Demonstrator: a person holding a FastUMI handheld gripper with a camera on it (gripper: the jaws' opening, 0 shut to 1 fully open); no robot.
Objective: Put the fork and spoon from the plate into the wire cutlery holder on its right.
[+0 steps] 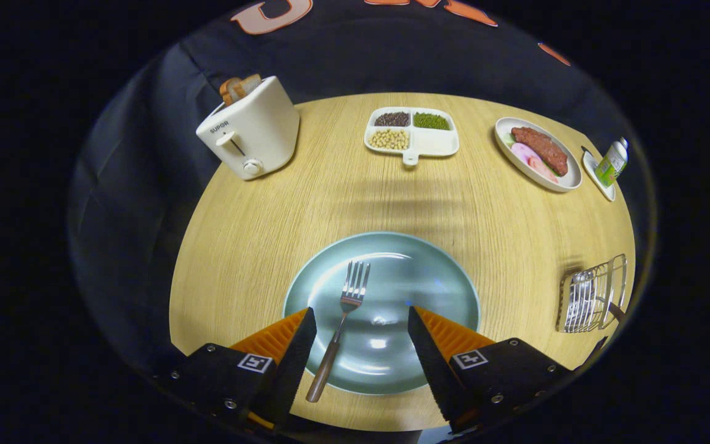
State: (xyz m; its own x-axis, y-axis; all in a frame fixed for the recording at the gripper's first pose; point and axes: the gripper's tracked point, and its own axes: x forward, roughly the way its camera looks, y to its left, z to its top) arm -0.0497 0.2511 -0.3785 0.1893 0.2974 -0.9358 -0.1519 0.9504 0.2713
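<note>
Wide open, the gripper [361,317] hangs low over the round wooden table [256,234], fingers spread and holding nothing. Between them lies the pale green plate [416,277], centre-bottom of frame, and on it the fork [341,324], tines pointing away, handle near the left finger. Lower right sits the wire cutlery holder [595,296], a spoon [580,296] already inside.
</note>
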